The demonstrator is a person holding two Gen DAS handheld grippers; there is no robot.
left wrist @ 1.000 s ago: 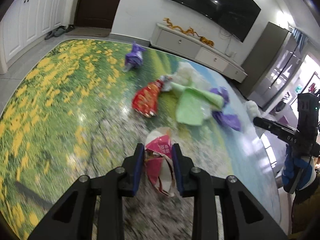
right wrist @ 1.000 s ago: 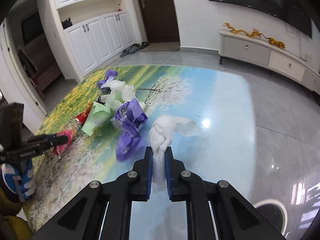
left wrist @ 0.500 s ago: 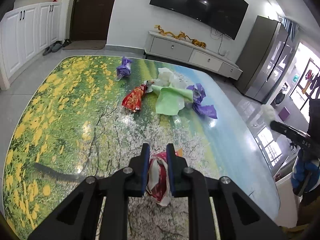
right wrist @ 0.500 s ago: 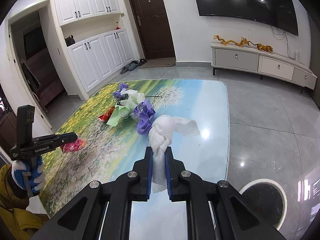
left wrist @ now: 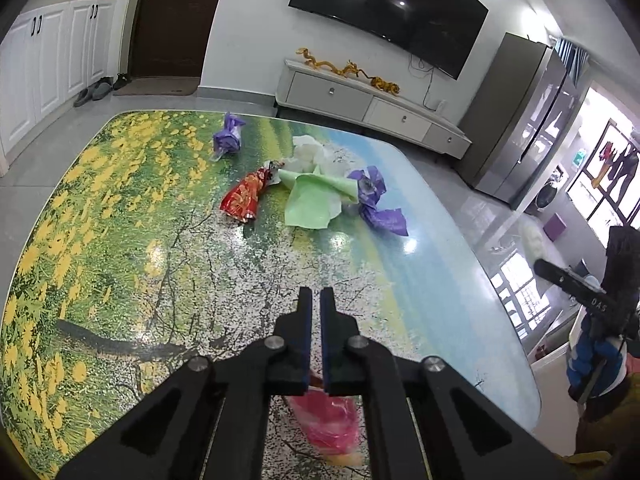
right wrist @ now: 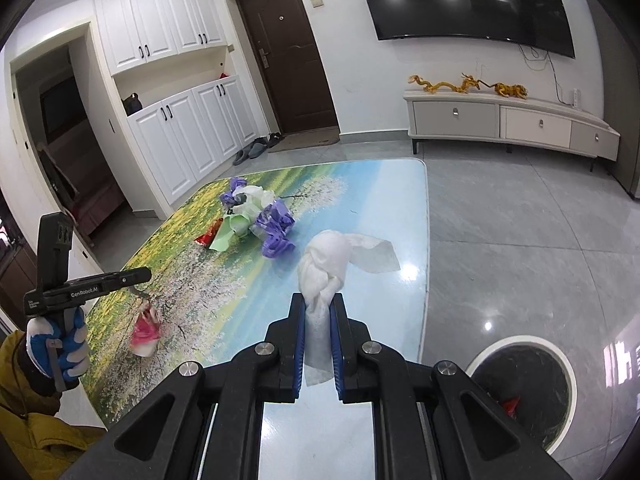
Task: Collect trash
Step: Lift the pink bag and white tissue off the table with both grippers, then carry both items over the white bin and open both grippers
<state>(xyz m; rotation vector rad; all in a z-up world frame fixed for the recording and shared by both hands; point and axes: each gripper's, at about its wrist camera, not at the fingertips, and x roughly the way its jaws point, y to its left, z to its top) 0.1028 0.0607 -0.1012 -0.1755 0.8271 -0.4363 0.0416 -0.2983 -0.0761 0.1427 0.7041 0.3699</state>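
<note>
**A:** Where was the trash at that moment?

**B:** Two pieces were off the table. A crumpled white tissue stood up out of the right gripper, whose blue pads were pinching its lower part, with a loose flap spreading to the right. A pink wrapper dangled under the tip of the left gripper, over the near edge of the table.

**A:** Was the left claw really holding it?

**B:** Its jaws were pressed nearly together. In its own view the wrapper showed only as a blurred pink shape below the fingers. From the right wrist view the wrapper hung from the tip, so it was pinched by a thin bit.

**A:** And the rest?

**B:** It lay in a loose pile toward the far side of the table. A red wrapper was on the left, with a green paper just beside it. A white crumple lay behind those, and a purple wrapper touched the green paper's right edge. A second purple wrapper lay apart, farther back and to the left.

**A:** Anything around the table?

**B:** A round bin with a white rim stood on the grey floor, low and to the right of the right gripper, with something red inside. A hand in a blue and white glove gripped the left gripper's handle. A low cabinet stood against the far wall.
</note>
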